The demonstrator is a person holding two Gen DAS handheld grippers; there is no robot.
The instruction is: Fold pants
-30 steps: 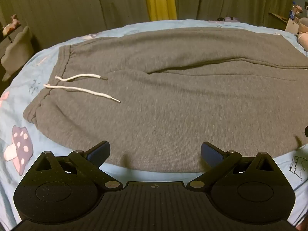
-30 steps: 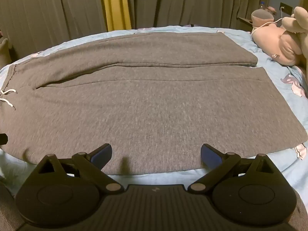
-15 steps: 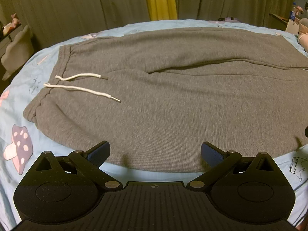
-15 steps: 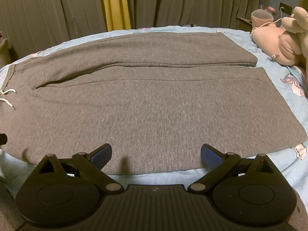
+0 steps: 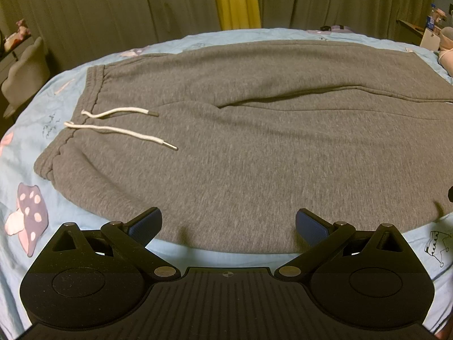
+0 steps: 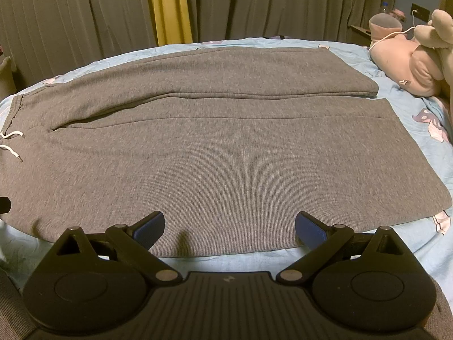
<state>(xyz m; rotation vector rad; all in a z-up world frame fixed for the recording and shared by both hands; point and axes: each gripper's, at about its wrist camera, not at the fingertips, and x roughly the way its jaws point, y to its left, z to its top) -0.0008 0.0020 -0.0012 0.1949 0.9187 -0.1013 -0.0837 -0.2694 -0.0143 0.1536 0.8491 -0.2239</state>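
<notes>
Grey sweatpants (image 5: 254,147) lie flat across a light blue bed sheet (image 5: 42,107), waistband to the left with two white drawstrings (image 5: 119,130), legs running right. The right wrist view shows both legs (image 6: 226,147) side by side, hems at the right. My left gripper (image 5: 228,223) hovers open over the near edge of the pants by the hip. My right gripper (image 6: 230,225) is open too, above the near edge of the front leg. Neither holds any cloth.
Printed mushroom patterns (image 5: 28,221) mark the sheet. Plush toys (image 6: 410,62) lie at the right end of the bed past the hems. Dark curtains with a yellow strip (image 6: 170,8) hang behind. A grey chair (image 5: 25,70) stands at far left.
</notes>
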